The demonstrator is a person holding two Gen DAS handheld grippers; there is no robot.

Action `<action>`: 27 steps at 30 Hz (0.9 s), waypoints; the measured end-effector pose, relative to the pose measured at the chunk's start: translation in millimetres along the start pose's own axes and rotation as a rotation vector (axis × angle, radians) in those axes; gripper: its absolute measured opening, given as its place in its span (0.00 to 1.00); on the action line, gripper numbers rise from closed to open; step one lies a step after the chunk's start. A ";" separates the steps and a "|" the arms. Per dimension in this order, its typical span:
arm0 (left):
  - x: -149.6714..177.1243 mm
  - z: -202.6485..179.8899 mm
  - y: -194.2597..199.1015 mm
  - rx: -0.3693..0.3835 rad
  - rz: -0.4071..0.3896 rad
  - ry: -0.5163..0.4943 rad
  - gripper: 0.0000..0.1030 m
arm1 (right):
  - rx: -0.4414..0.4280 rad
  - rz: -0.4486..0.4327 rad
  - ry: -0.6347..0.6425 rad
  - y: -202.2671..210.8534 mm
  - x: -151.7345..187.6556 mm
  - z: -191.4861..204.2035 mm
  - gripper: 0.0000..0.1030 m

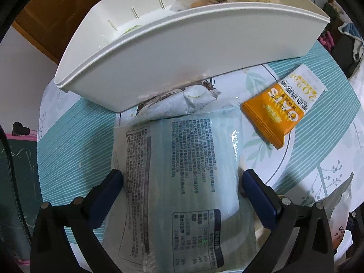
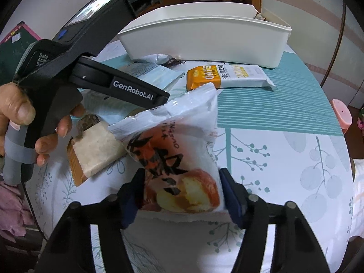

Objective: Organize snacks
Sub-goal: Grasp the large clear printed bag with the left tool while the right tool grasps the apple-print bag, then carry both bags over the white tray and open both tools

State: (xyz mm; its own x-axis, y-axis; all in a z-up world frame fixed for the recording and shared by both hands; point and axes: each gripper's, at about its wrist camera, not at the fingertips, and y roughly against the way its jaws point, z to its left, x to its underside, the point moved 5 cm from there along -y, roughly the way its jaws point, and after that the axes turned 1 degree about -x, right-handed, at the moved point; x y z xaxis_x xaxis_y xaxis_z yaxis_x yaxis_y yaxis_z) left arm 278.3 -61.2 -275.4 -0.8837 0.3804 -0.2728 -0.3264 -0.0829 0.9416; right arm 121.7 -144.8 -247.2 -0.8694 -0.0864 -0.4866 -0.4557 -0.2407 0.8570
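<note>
A pale blue snack packet (image 1: pixel 182 170) lies print-side up on the table, between the fingers of my left gripper (image 1: pixel 182 177). The jaws stand wide and flank its long edges. My right gripper (image 2: pixel 180 179) is shut on a white and orange bun packet (image 2: pixel 179 159), pads pressed on both sides, its far end tilted up. An orange OATS packet (image 1: pixel 279 111) (image 2: pixel 227 76) lies flat in front of the white bin (image 1: pixel 159 52) (image 2: pixel 204 38). A crumpled white packet (image 1: pixel 182 104) is tucked against the bin's front wall.
The bin holds several snack packets (image 1: pixel 204 0). A beige and brown packet (image 2: pixel 95 152) lies left of the bun packet. A person's hand (image 2: pixel 20 113) holds the left gripper's handle. The round table's leaf-print cloth (image 2: pixel 284 159) drops off at the right, near a pink object (image 2: pixel 341 116).
</note>
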 end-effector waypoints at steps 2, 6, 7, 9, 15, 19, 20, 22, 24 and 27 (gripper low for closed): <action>0.1 -0.9 0.9 0.006 0.004 -0.008 1.00 | -0.002 0.001 -0.003 0.1 0.7 -0.8 0.60; 3.1 4.4 4.7 0.006 -0.017 -0.012 0.87 | -0.007 0.003 -0.009 0.2 0.1 -2.3 0.59; 4.1 5.8 6.4 0.011 -0.023 -0.008 0.85 | -0.009 0.003 -0.013 0.6 0.2 -2.9 0.59; 7.2 7.2 9.1 0.016 -0.037 -0.005 0.83 | -0.012 0.003 -0.018 0.8 -0.1 -4.7 0.59; 15.9 7.2 28.8 0.019 -0.104 0.001 0.62 | -0.021 -0.013 -0.022 5.5 -2.3 -8.7 0.59; 20.7 13.0 37.3 0.025 -0.131 0.021 0.58 | -0.026 -0.027 -0.020 10.9 -2.6 -7.1 0.59; 22.0 15.0 40.2 0.026 -0.141 0.029 0.57 | -0.027 -0.030 -0.021 12.6 -1.7 -6.4 0.59; 24.5 16.8 48.1 0.027 -0.160 0.042 0.56 | -0.029 -0.037 -0.022 15.8 -1.2 -5.8 0.58; 25.4 18.0 57.1 0.028 -0.180 0.050 0.55 | -0.032 -0.045 -0.025 19.7 -0.5 -4.9 0.58; 30.3 21.5 72.0 0.029 -0.216 0.056 0.53 | -0.031 -0.061 -0.028 26.0 -1.1 -4.4 0.58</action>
State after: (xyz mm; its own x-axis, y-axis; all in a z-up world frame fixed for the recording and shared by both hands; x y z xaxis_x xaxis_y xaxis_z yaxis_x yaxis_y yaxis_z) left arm 235.3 -35.7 -211.6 -0.8117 0.3348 -0.4786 -0.5011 0.0220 0.8651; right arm 111.7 -155.2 -225.1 -0.8453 -0.0441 -0.5324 -0.5022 -0.2747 0.8200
